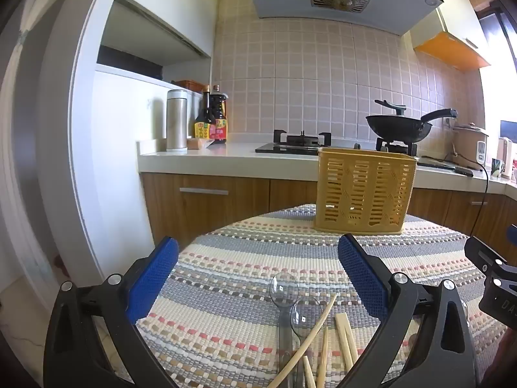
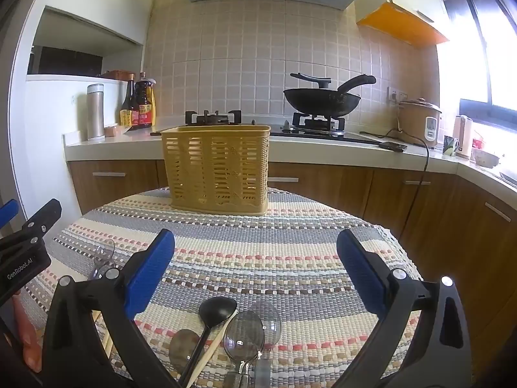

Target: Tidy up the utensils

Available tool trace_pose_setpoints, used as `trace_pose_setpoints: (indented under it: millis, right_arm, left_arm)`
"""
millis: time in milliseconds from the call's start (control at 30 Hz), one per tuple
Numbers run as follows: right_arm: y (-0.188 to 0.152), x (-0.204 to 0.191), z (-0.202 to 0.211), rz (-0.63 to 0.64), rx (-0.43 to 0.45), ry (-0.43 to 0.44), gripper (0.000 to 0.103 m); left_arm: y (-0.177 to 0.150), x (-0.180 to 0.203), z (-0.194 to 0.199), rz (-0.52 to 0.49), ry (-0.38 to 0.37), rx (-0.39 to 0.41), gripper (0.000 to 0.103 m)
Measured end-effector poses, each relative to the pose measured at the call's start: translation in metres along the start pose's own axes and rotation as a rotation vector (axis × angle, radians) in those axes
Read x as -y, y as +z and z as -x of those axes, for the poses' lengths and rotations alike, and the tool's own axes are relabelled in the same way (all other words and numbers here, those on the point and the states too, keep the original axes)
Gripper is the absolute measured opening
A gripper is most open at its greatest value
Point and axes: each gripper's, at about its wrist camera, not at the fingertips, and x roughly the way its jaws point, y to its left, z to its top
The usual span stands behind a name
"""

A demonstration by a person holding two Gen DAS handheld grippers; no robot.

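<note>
Left wrist view: left gripper (image 1: 258, 271) is held above the mat (image 1: 226, 291), jaws spread wide, nothing between them. 2 clear spoons (image 1: 284, 287) are seen lying on the mat between the fingers, bowls pointing toward the basket (image 1: 365, 190). Just right of them, 5 chopsticks (image 1: 318, 323) are counted, loosely fanned, ends cut off by the frame edge. 1 yellow slotted basket stands upright at the far edge of the mat, well apart from the utensils. Part of the right gripper is visible at the right edge.

Right wrist view: right gripper (image 2: 255, 271) is likewise wide open and empty. Below it, 1 black ladle (image 2: 216, 310), 1 chopstick (image 2: 219, 336) and 3 spoons (image 2: 244, 331) are recorded, clustered and partly overlapping. 1 wok (image 2: 321, 100) sits on the stove behind.
</note>
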Motion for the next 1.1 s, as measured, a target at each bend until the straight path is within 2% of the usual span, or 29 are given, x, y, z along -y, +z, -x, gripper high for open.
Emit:
trace_pose_setpoints:
  millis: [1100]
  right_arm:
    - [-0.0024, 0.0000, -0.0027, 0.011, -0.012, 0.002, 0.095]
  left_arm:
    - [-0.0011, 0.0044, 0.0021, 0.002, 0.000, 0.002, 0.096]
